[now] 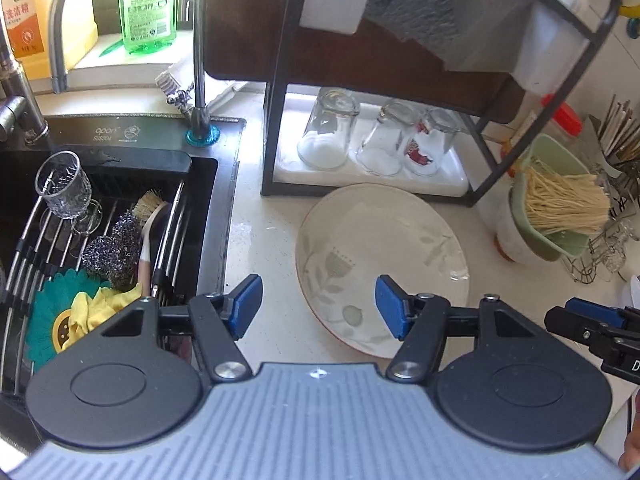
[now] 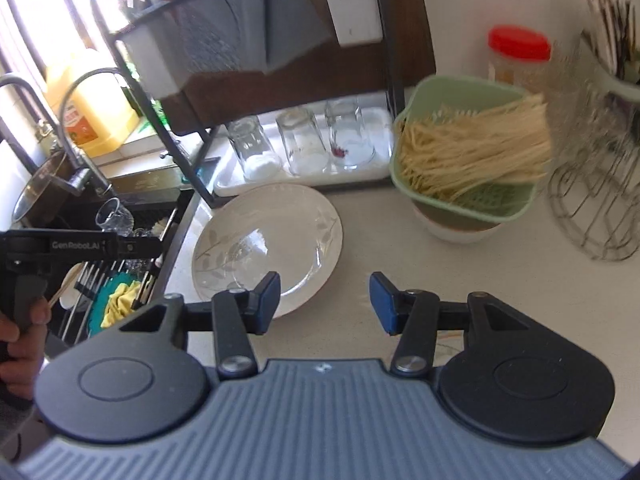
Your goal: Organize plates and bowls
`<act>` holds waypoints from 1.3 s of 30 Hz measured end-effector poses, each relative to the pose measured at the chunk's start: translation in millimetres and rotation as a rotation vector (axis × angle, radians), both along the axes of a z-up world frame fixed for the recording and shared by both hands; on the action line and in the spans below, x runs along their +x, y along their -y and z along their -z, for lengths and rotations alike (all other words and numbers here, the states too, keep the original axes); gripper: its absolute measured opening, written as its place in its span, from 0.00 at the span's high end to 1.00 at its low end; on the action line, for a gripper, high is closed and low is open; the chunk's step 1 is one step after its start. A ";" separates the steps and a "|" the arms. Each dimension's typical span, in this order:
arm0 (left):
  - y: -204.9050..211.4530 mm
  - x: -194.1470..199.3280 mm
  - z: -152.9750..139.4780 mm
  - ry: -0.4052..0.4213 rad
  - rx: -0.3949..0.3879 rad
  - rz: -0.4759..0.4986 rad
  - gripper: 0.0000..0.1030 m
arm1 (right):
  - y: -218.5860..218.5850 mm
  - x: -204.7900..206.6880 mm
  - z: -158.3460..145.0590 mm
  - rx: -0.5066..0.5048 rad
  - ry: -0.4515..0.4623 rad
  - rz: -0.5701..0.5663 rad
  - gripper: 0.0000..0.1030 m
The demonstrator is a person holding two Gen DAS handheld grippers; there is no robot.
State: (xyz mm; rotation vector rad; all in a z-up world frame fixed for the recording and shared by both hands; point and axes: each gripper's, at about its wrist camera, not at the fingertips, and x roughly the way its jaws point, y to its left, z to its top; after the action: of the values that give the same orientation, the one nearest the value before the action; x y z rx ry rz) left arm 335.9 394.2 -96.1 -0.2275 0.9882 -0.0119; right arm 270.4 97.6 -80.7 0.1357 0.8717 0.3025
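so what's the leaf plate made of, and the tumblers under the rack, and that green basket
Plate: likely glazed ceramic, cream with a glossy glare and a brownish rim. Tumblers: clear glass by the look, see-through and upside down on a white tray. Green basket: probably matte moulded plastic, with a slotted floor.

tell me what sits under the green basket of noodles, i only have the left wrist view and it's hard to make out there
Observer: The green plastic basket rests on a white bowl with a brown rim.
Operator: anything behind it
Observer: A clear jar with a red lid stands behind the basket by the wall.
Operator: are the right tongs near the plate
Observer: The right tongs are open, one blue pad over the near rim of the cream leaf-patterned plate, with nothing held.
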 end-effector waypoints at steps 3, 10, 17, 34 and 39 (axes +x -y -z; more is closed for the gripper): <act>-8.1 16.9 15.5 -0.030 -0.010 0.007 0.34 | -7.1 17.1 14.2 0.006 -0.040 0.015 0.51; -18.0 52.0 45.2 -0.096 -0.041 0.042 0.34 | -19.4 55.3 41.4 0.030 -0.110 0.055 0.51; -21.0 88.4 66.6 -0.135 -0.063 0.104 0.35 | -31.0 88.6 65.8 0.021 -0.175 0.064 0.65; -29.2 117.8 92.6 -0.191 -0.196 0.213 0.74 | -37.8 110.9 92.9 0.017 -0.230 0.099 0.82; -33.7 113.4 87.7 -0.202 -0.257 0.205 0.74 | -32.4 106.1 88.6 0.049 -0.244 0.114 0.82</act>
State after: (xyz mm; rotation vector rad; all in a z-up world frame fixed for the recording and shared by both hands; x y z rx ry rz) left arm 449.3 427.9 -183.7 -0.3667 1.2087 -0.3095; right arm 376.4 129.9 -169.3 0.2711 1.0946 0.2033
